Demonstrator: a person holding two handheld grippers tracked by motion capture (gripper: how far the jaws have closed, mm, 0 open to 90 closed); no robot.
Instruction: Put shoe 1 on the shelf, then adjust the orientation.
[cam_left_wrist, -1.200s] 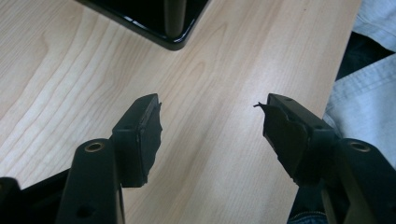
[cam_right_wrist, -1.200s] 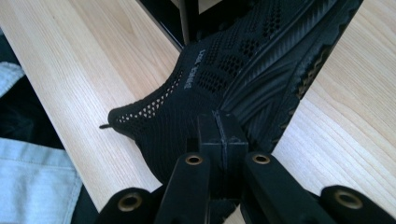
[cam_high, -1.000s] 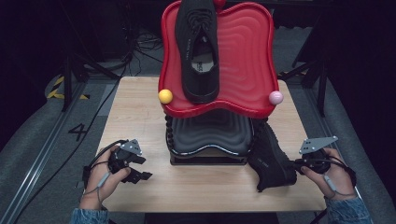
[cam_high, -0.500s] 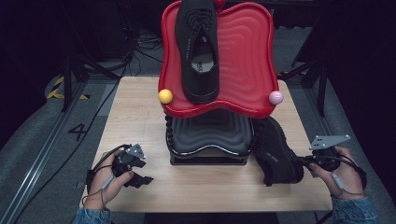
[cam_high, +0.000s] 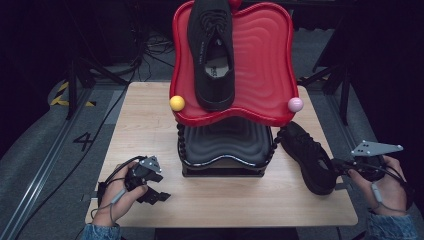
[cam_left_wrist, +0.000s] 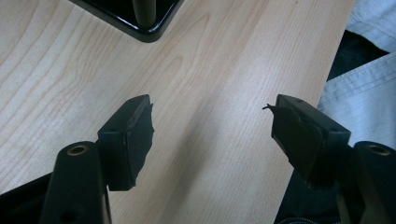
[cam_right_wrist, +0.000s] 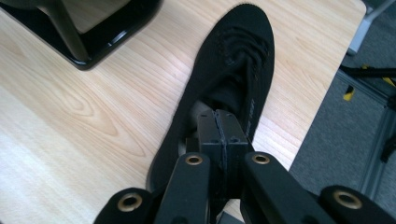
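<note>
Dark room, wooden bench; right gripper pinching heel collar of black shoe, soft, light, floppy upper; left gripper spread, empty

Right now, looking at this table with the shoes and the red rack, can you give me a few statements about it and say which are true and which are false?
1. A black shoe lies on the red top tray. True.
2. The right gripper is shut on the second shoe. True, at the rim of its opening.
3. The left gripper holds a ball. False: its jaws stand open over bare table.
4. Both balls are yellow. False: one yellow ball, one pink ball.
</note>
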